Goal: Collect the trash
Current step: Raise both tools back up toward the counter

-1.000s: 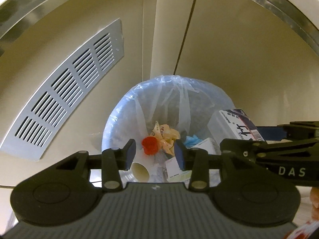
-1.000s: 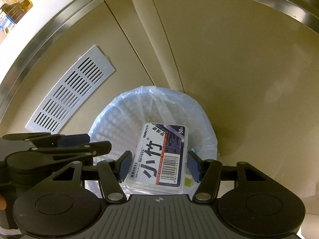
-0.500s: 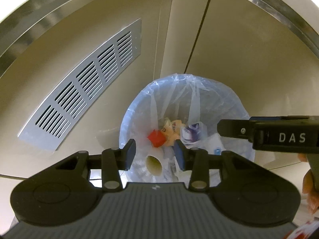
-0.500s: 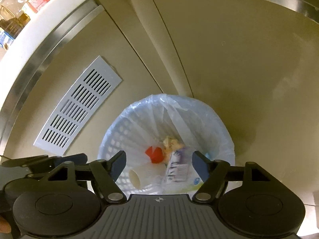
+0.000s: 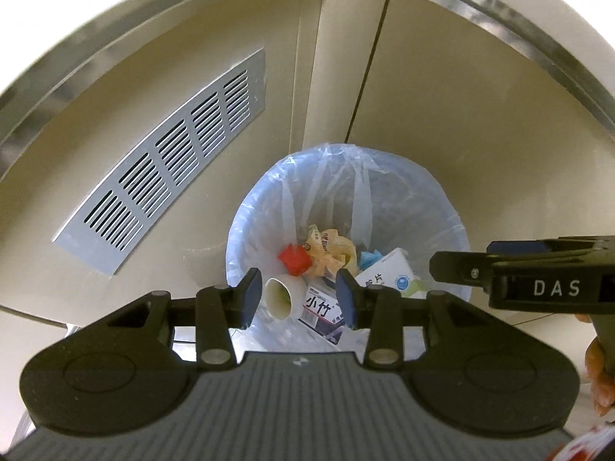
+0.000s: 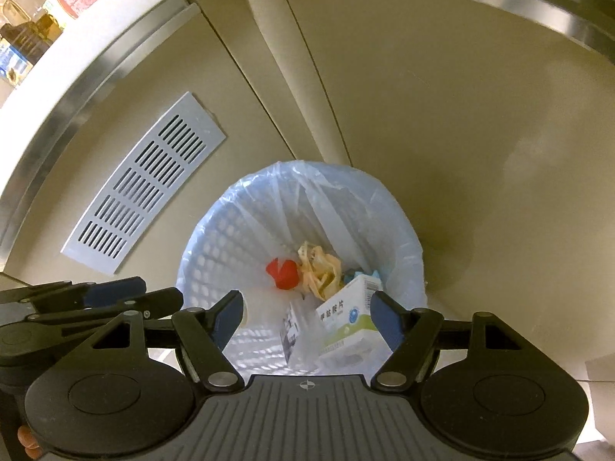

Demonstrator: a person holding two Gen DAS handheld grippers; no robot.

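We find the clear toothpick box (image 5: 322,314) lying inside the lined waste basket (image 5: 250,223), near its front wall. Its long axis runs diagonally from upper left to lower right in the left wrist view, printed label facing up. It rests beside a paper cup (image 5: 280,296) lying on its side with its mouth toward the camera, and against a white medicine carton (image 6: 348,317) that leans tilted. Behind these lie a red scrap (image 5: 294,259) and a crumpled yellow wrapper (image 6: 319,271).

Both tools are held above the basket, pointing down into it. The left gripper (image 5: 299,296) has its jaws moderately parted and carries nothing. The right gripper (image 6: 305,317) stands wide apart, likewise empty. The two are side by side, close together. A slotted vent grille (image 5: 169,174) sits in the panel left of the basket.
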